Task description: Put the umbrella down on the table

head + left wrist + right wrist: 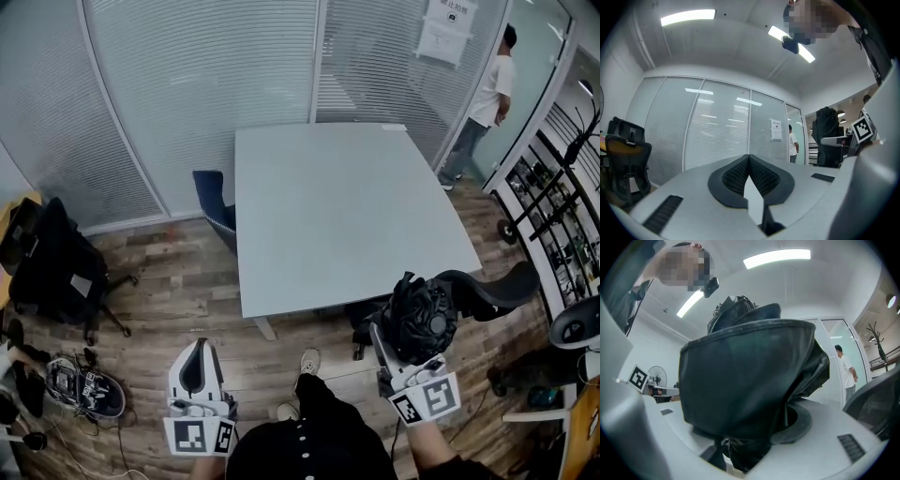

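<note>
A folded black fabric umbrella [424, 317], lower right, is clamped in the right gripper [394, 349], short of the pale grey square table [347, 206]. The left gripper [198, 347] has its jaws pressed together, empty. The umbrella is judged light and soft, best held mid-bundle.

head view overlooks table [347, 216]; gripper views seemingly level.

Right gripper [401, 349] grips the umbrella [424, 317], seemingly just off the table [347, 216].
</note>
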`<state>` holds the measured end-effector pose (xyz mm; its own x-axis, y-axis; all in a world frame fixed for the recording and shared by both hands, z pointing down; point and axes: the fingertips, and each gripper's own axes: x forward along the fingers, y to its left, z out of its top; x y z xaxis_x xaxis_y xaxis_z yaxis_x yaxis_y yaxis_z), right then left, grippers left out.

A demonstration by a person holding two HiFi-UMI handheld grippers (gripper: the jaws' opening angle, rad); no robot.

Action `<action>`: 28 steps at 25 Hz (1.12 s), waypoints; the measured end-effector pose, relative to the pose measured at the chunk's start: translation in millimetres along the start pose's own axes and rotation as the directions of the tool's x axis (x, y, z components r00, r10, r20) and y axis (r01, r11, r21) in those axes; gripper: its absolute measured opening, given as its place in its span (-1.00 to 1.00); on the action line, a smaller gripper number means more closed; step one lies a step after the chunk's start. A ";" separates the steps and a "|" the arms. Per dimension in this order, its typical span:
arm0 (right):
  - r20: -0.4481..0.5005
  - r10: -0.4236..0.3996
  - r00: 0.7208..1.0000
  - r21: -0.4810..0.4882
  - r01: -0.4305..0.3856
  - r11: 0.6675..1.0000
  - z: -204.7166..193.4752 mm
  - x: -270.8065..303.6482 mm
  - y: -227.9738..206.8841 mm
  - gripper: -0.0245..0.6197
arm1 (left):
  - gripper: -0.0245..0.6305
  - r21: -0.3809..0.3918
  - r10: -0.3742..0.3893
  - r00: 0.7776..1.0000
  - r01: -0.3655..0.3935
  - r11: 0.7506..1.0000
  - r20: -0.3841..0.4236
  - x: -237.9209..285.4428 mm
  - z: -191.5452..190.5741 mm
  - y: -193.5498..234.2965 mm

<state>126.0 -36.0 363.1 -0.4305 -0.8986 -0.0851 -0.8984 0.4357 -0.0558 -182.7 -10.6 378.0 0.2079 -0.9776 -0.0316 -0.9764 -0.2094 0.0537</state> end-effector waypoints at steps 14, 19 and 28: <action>-0.015 0.049 0.999 0.013 -0.048 0.999 -8.7 103.9 -45.7 -0.06 | -0.88 0.006 0.042 0.999 -0.042 0.999 -0.002 97.7 2.0 22.0; -0.012 0.063 0.998 0.012 -0.063 0.998 -7.0 134.2 -63.7 -0.06 | -0.88 0.010 0.049 0.999 -0.049 0.999 0.002 131.0 5.9 23.0; 0.013 0.100 0.995 0.026 -0.100 0.995 2.2 173.1 -100.0 -0.06 | -0.88 0.027 0.075 0.997 -0.076 0.997 0.022 179.9 19.5 9.8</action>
<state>141.5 -235.0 351.8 -0.5168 -0.8499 -0.1027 -0.8483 0.5246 -0.0724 -156.1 -188.1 353.4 0.1324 -0.9899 -0.0499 -0.9905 -0.1340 0.0293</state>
